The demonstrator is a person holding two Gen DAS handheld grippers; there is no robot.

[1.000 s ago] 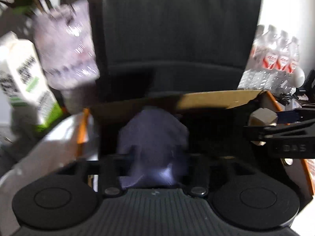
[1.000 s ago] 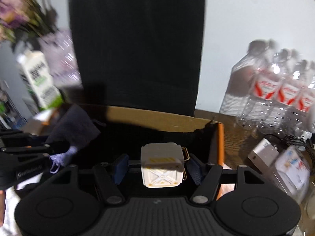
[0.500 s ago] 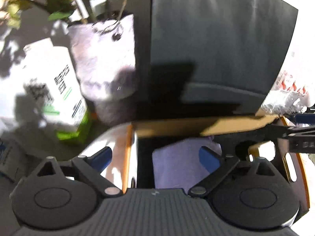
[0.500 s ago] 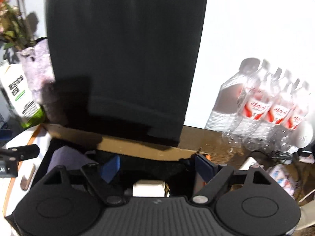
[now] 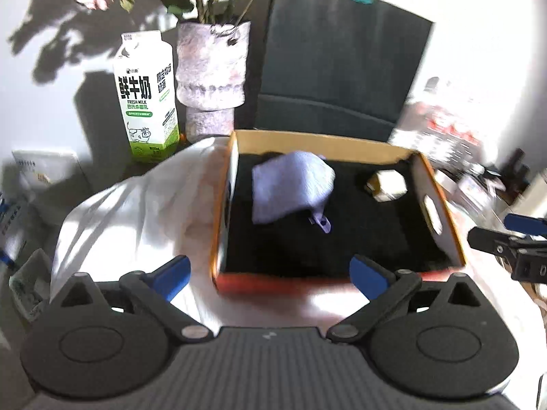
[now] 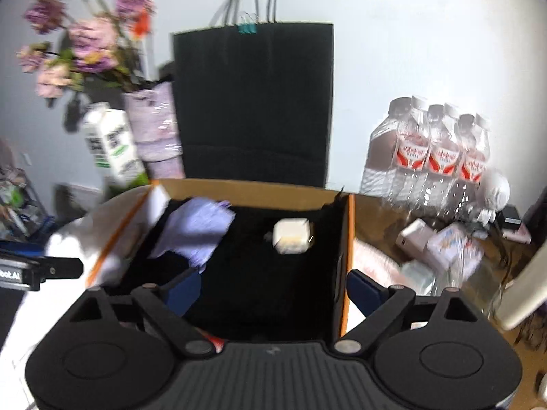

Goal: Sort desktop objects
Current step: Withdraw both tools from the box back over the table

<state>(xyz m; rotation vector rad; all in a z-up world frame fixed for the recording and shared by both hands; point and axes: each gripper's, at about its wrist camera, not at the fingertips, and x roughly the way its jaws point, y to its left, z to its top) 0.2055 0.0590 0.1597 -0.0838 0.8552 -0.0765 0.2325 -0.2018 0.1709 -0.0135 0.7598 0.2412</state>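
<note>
Milk carton (image 5: 146, 97) beside flower vase (image 5: 211, 75), black paper bag (image 6: 253, 102), water bottles (image 6: 430, 150) behind.

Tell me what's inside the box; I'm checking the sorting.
The box holds a lilac cloth and a small white cube on a black lining. Whatever is under the cloth is hidden.

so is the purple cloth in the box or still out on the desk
In the box. The purple cloth lies crumpled on the box's dark floor near its back left corner, apart from the small white cube. Neither claw holds it.
</note>
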